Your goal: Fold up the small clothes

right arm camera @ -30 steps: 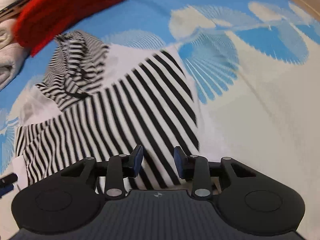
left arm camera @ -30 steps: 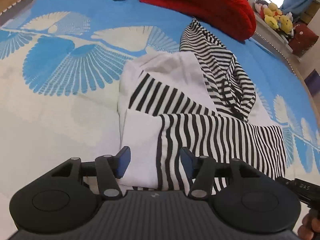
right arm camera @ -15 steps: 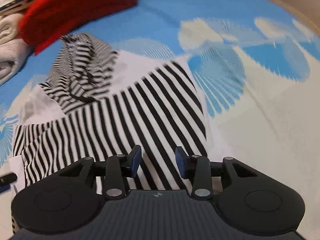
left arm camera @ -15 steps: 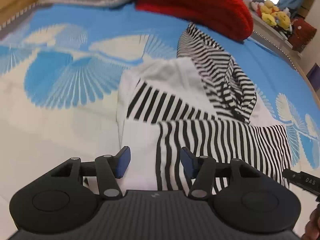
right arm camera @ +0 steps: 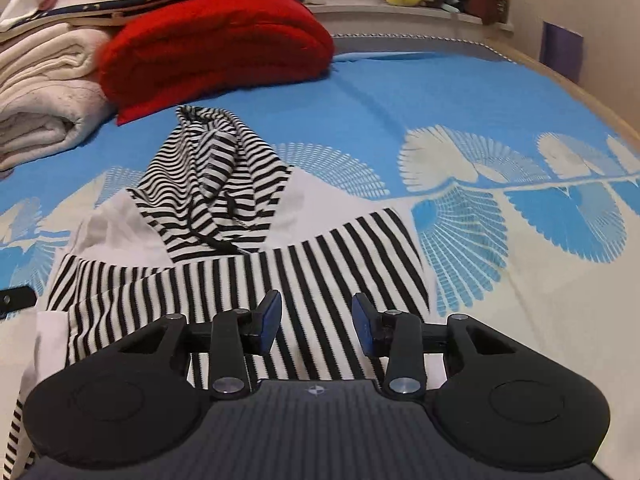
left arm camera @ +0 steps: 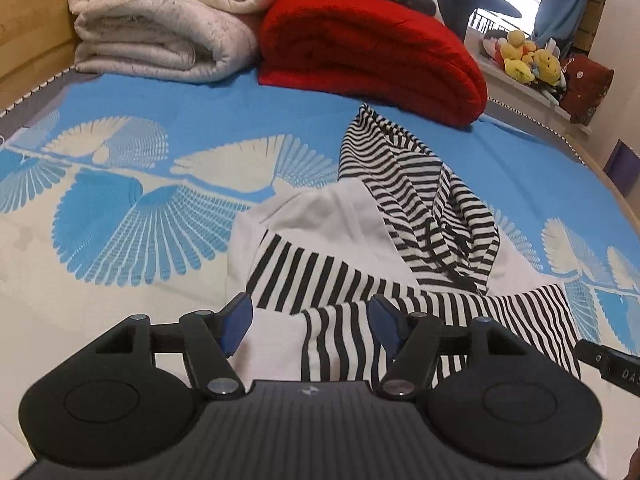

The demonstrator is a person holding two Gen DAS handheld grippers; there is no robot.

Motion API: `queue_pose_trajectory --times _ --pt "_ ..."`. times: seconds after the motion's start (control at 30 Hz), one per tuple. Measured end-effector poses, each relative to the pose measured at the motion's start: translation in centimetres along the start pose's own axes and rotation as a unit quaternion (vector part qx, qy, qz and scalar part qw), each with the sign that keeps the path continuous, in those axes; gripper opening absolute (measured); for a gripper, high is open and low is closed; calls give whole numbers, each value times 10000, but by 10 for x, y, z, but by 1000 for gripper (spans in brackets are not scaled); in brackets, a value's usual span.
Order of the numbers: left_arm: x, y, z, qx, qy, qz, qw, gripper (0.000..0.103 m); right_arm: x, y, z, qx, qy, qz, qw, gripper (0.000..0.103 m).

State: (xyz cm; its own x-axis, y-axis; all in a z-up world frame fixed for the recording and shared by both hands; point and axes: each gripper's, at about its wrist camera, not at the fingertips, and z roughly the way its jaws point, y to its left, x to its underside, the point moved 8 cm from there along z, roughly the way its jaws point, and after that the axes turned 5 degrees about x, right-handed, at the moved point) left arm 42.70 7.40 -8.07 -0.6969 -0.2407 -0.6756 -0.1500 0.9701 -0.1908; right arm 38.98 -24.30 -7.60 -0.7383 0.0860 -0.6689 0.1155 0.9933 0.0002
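Both grippers — left (left arm camera: 310, 322), right (right arm camera: 316, 322) — spread apart above the striped hoodie (right arm camera: 248, 280); risk: a shallow pinch catches one layer and drags the fold askew.

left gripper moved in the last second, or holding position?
Yes. The left gripper has tilted up and eased back: the red blanket now sits lower in its view, and the white quilt is fully visible.

Both wrist views look low and close along the bed (left arm camera: 168, 100) – sharing the striped garment (left arm camera: 400, 184) and red blanket (right arm camera: 216, 44).

hoodie (left arm camera: 420, 216): black-white stripes | bedspread (left arm camera: 200, 120): blue-cream fans | blanket (left arm camera: 368, 48): red
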Motion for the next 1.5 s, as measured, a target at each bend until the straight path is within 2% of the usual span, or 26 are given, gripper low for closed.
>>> queue_pose_trajectory --times 0.2,0.23,0.3,0.37,0.53,0.6,0.67,0.7,0.77,0.83,0.87,0.93,0.97,1.1,1.13,1.23,1.33,1.5 --pt "-10 1 -8 -149 -377 115 9991 78 1 1 -3 -79 -23 -40 10000 42" --pt "-11 2 -7 -161 -387 141 9990 78 -1 0 -5 -89 -63 -68 9999 44" --pt "-10 5 -4 -212 -364 121 9990 78 -4 -1 -7 -57 -125 -115 9998 56" --pt "-8 8 -1 -254 -346 104 9990 78 -7 -2 -9 -111 -161 -124 9997 58" --pt "-3 7 5 31 -244 -15 9997 76 -10 -16 -12 -66 -190 -4 9998 58" --pt "-3 6 4 109 -310 3 9995 70 -12 -21 -14 -59 -187 48 9998 58" --pt "-2 5 4 101 -356 172 9992 55 -16 -28 -16 -60 -201 113 9997 58" --pt "-1 5 4 122 -368 270 9989 51 -17 -31 -17 -27 -219 123 9997 58" --pt "-3 5 7 151 -318 363 9987 34 -21 -38 -18 73 -254 125 9996 58" --pt "-11 5 17 186 -239 343 9990 28 -22 -43 -19 95 -240 112 9996 56" --pt "-17 4 24 178 -231 366 9989 25 -23 -46 -19 114 -228 91 9996 56" --pt "-37 -4 45 142 -212 439 9987 25 -24 -50 -18 141 -245 -13 9996 51" --pt "-47 -7 55 156 -224 421 9987 25 -23 -52 -17 177 -225 -71 9996 46" --pt "-104 -24 113 191 -254 432 9986 23 -20 -63 -11 154 -108 -95 9998 14" --pt "-118 -26 130 204 -203 332 9990 23 -20 -67 -9 146 -73 -68 9998 10" --pt "-158 -33 184 388 29 173 9991 23 -19 -75 -3 162 -19 -17 9999 8" --pt "-190 -32 233 226 71 7 9997 23 -19 -84 4 187 72 62 9998 8" --pt "-216 -37 302 361 302 -290 9985 26 -17 -92 20 265 319 270 9988 9"
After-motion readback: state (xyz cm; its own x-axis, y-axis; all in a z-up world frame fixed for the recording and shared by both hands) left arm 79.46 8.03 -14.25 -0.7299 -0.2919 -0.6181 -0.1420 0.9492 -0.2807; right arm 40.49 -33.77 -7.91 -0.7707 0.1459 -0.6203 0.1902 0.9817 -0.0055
